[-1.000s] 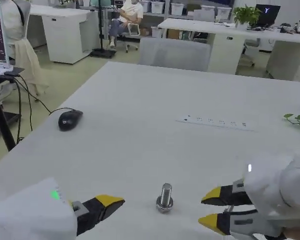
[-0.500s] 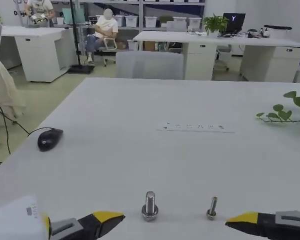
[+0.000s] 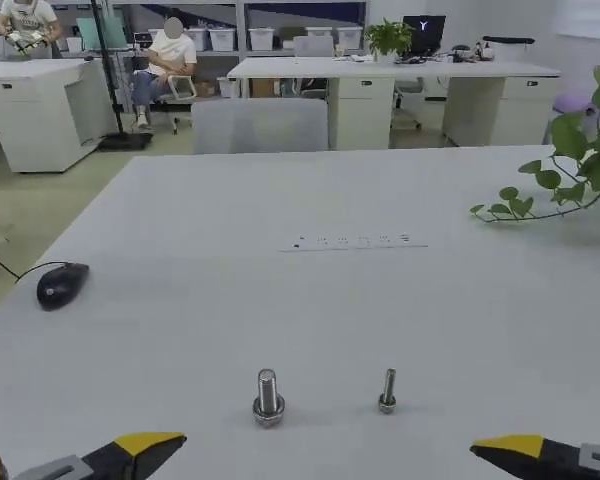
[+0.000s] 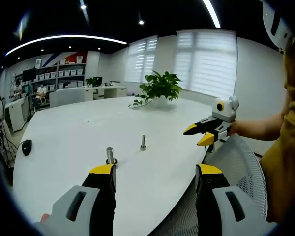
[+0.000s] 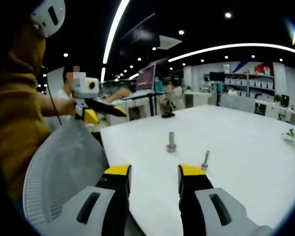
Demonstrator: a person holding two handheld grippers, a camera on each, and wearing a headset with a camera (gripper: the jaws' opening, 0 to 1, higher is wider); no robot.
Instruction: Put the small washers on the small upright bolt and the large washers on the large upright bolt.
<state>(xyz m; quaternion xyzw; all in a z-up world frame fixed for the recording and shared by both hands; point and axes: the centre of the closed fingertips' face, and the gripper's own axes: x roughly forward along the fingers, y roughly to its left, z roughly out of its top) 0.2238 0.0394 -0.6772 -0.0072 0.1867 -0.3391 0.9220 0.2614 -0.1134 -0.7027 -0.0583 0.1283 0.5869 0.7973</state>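
Observation:
Two steel bolts stand upright near the front of the white table (image 3: 310, 300): a large bolt (image 3: 267, 397) with a wide ring at its base, and a small bolt (image 3: 387, 390) to its right. My left gripper (image 3: 145, 445) pokes one yellow tip in at the bottom left, well short of the large bolt. At the bottom right is my right gripper (image 3: 510, 447), clear of the small bolt. In the left gripper view the left gripper (image 4: 155, 172) is open and holds nothing, with the large bolt (image 4: 110, 155) and small bolt (image 4: 143, 143) ahead. The right gripper (image 5: 155, 171) is also open and holds nothing.
A black mouse (image 3: 62, 284) lies at the table's left and a flat power strip (image 3: 352, 241) across the middle. A leafy plant (image 3: 570, 150) hangs over the right side. A grey chair (image 3: 260, 125) stands at the far edge.
Both grippers have drawn back toward me and apart, away from the bolts. The small bolt, hidden behind the right gripper a second ago, now stands in plain sight. The head camera has turned.

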